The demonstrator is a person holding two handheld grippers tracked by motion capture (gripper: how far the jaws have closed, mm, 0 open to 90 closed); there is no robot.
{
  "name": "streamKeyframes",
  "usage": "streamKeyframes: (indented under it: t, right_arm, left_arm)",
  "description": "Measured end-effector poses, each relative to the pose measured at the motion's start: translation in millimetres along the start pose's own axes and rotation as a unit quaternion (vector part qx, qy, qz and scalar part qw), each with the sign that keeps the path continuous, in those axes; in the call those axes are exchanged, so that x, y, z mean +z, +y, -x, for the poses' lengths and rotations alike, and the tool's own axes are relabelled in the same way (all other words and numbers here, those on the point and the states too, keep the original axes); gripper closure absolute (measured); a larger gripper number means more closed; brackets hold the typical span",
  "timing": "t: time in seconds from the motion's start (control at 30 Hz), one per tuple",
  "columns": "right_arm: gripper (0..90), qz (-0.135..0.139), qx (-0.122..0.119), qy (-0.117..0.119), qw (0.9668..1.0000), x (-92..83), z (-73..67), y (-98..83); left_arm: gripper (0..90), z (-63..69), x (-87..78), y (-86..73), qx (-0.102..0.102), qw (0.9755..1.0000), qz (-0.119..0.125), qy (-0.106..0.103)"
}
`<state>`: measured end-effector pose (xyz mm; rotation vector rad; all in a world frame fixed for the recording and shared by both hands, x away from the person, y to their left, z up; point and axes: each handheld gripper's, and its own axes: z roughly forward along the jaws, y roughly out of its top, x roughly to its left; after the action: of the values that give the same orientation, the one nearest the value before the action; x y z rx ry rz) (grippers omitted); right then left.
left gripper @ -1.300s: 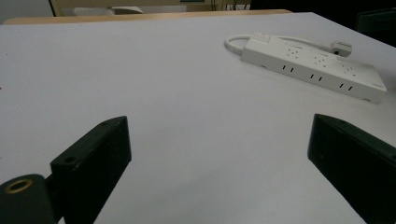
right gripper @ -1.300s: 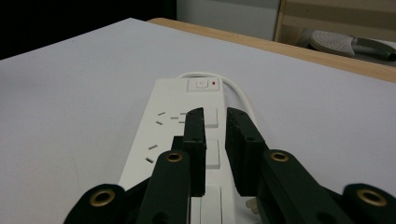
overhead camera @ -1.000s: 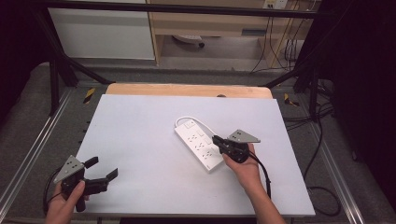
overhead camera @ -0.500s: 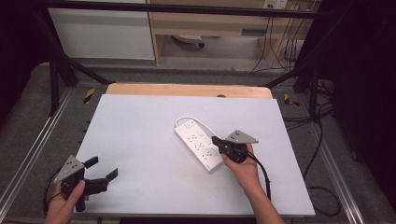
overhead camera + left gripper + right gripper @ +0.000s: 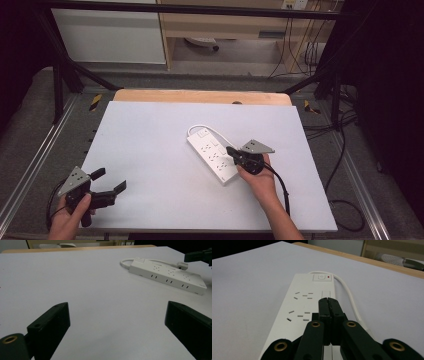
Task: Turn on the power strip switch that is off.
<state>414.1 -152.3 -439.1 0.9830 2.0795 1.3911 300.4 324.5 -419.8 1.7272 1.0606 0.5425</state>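
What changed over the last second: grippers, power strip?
Nothing visibly moved. The right gripper sits shut over the power strip, as before; the left gripper stays open near the table's near-left corner. The strip and its cord lie where they were.

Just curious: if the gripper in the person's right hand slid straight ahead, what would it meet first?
The right gripper, jaws closed, sits over the white power strip. Straight ahead lies its switch, probably first; whether the jaws would touch it or pass above is unclear.

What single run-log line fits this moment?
left gripper: jaws open, near table corner | right gripper: jaws shut, over white plastic power strip | strip cable: looped behind
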Motion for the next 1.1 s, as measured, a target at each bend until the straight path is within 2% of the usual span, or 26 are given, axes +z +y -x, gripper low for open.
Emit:
streamKeyframes:
  t: [1.1]
  right_arm:
    - [90.0, -0.022, 0.002, 0.001, 0.9998, 5.0, 0.8, -14.2]
  left_arm:
    - [6.2, 0.4, 0.4, -0.2, 0.002, 1.0000, -0.002, 0.000]
